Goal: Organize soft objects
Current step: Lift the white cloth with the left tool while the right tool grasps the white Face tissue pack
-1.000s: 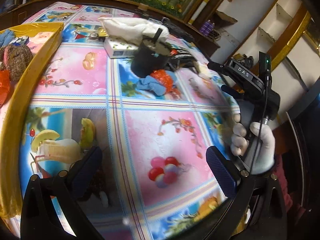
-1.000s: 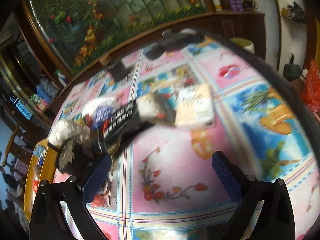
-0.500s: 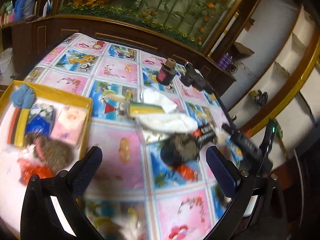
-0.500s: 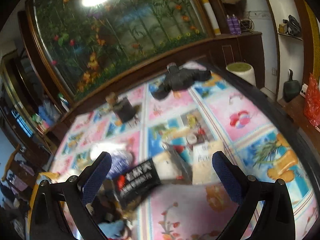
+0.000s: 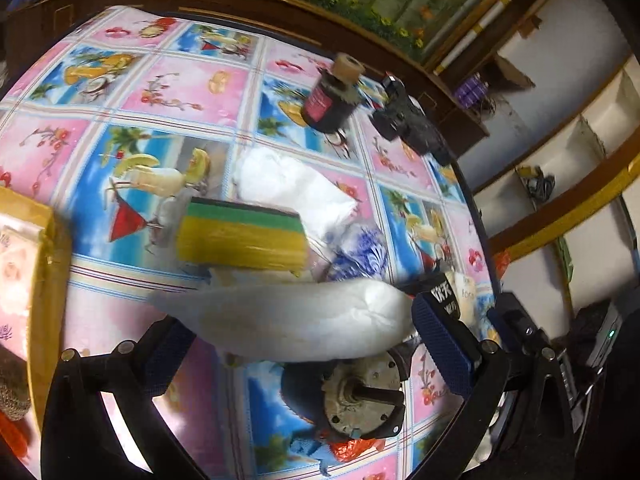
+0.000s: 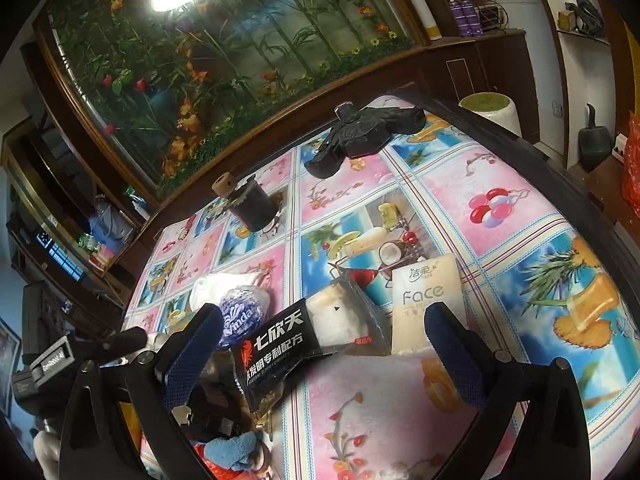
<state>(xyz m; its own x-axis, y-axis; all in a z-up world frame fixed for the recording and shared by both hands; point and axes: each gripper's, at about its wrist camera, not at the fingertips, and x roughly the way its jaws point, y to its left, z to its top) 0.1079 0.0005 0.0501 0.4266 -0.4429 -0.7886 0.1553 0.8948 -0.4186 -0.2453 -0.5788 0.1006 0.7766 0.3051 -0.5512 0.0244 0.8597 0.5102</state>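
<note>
While hanging released above the worktop (image 5: 168,92), brackets the white pad (image 5: 296,324) between the left hand-held gripper's (image 5: 304,340) fingers. Long axis from 9 to 3 o'clock, spanning the opening. Probably needs a turn first. Nearer than the right hand-held gripper (image 6: 320,332), also released.

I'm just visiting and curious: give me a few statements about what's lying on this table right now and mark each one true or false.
1. The sponge is yellow with a green layer. True.
2. The left gripper is clamped shut on the sponge. False: it is open, with a white soft pad lying between its fingers.
3. The pack marked Face lies flat on the tablecloth. True.
4. The right gripper holds the black packet. False: it is open above it.
5. The dark jar is lying inside the yellow box. False: it is on the tablecloth.
</note>
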